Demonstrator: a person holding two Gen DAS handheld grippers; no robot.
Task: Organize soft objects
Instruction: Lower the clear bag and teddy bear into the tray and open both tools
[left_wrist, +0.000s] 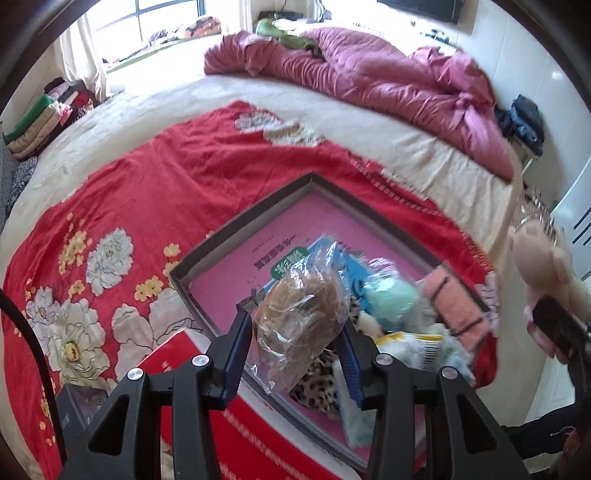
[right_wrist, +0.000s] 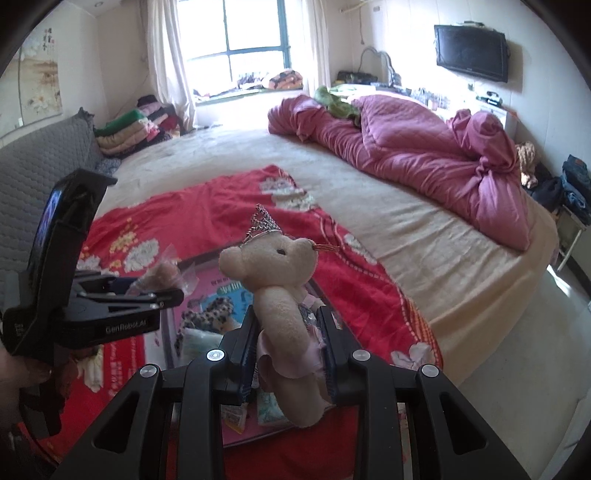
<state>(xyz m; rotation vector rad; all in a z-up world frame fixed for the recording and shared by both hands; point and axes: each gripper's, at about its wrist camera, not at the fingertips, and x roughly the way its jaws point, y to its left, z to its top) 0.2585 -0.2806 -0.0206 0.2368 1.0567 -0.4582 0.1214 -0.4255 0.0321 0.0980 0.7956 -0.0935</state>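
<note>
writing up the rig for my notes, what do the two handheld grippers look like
Both are black plastic frames with triangular cut-outs and round silver bolt heads. The left gripper and right gripper each have two fingers faced with ribbed blue pads. Seen from the right wrist, the left one bears white "GenRobot.AI" lettering and a phone-like screen mounted upright on top.

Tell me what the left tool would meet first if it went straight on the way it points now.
Probably the box's pink floor or the blue packet lying on it; depth is unclear. The left tool already grips a bagged brown toy.
</note>
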